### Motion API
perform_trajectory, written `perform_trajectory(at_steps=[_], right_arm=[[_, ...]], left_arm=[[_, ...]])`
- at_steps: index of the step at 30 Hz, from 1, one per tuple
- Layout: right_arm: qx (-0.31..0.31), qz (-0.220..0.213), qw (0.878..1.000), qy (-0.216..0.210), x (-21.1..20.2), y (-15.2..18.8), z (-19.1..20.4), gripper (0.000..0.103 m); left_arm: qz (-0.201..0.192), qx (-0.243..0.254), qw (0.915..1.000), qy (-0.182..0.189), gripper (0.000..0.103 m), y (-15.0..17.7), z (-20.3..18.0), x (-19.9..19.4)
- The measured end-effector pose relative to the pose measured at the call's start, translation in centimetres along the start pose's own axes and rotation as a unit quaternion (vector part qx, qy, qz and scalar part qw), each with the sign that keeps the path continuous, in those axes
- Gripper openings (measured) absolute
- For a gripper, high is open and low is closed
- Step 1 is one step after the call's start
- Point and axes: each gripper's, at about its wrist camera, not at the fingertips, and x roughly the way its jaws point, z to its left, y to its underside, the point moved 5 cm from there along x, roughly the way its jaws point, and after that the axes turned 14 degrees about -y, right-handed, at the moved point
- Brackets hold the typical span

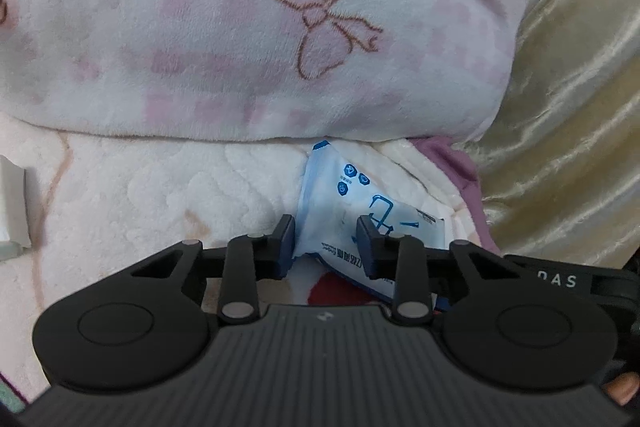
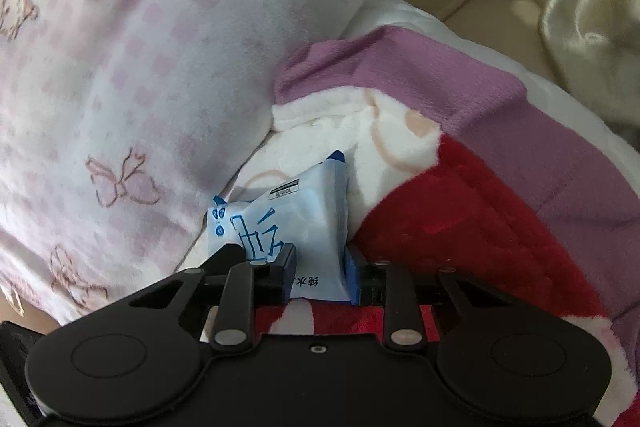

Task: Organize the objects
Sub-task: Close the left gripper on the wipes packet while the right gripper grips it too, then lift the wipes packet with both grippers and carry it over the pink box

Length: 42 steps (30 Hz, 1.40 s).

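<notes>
The left tongs [image 1: 326, 243] are clamped on one end of a blue-and-white wipes packet [image 1: 344, 195], both dark pads pressed into its crumpled wrapper. The right tongs [image 2: 318, 273] pinch the same packet [image 2: 280, 211] from its other end, the wrapper squeezed narrow between the pads so that it bulges above them. No earlier picture is given, so only the grip itself can be told: both pairs are closed on the packet.

In the left wrist view the packet runs from the pads towards 12 o'clock, its far corner tucked just under the edge of a pillow [image 1: 240, 27]. The pillow is white and pink with bow outlines and fills the picture from 9 o'clock round to 1 o'clock. In the right wrist view the packet's far corners point to 11 and 1 o'clock, and the pillow [image 2: 140, 67] lies at 10 o'clock, touching the packet's left corner.

Under the packet is a fleece blanket [image 2: 460, 207], cream with red patches and a purple border, spreading towards 3 o'clock in the right wrist view. A shiny cream curtain [image 1: 560, 107] hangs at 2 o'clock in the left wrist view, beyond the pillow. A fingertip [image 1: 622, 389] shows at 4 o'clock by the tool's body.
</notes>
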Motion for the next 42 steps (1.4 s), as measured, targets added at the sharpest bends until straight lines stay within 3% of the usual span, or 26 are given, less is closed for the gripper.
perform_trajectory(at_steps=[5,11,17,24,33,42], right_arm=[[0.015,0.032,0.999,-0.019,0.3,0.6,0.1,0.034],[-0.057,0.103,0.993,-0.007,1.3,2.6,2.6,0.038],[-0.099,0.139,0.985,-0.001,1.5,3.8,3.7,0.038],[-0.08,0.129,0.988,-0.005,1.9,3.7,3.3,0.036],[-0.086,0.131,0.988,0.011,2.8,4.2,3.4,0.033],[-0.114,0.151,0.982,0.009,2.0,6.4,5.5,0.033]], left_arm=[[0.003,0.019,0.9998,-0.008,0.031,0.6,0.7,-2.1],[0.041,0.032,0.9985,-0.017,0.031,2.8,2.5,-4.7],[0.044,0.047,0.9973,-0.036,0.032,4.6,2.6,-6.2],[0.066,0.009,0.9974,-0.025,0.033,3.7,3.5,-4.8],[0.031,0.03,0.998,-0.047,0.032,4.6,3.0,-4.6],[0.039,0.054,0.9956,-0.066,0.032,5.5,3.3,-8.0]])
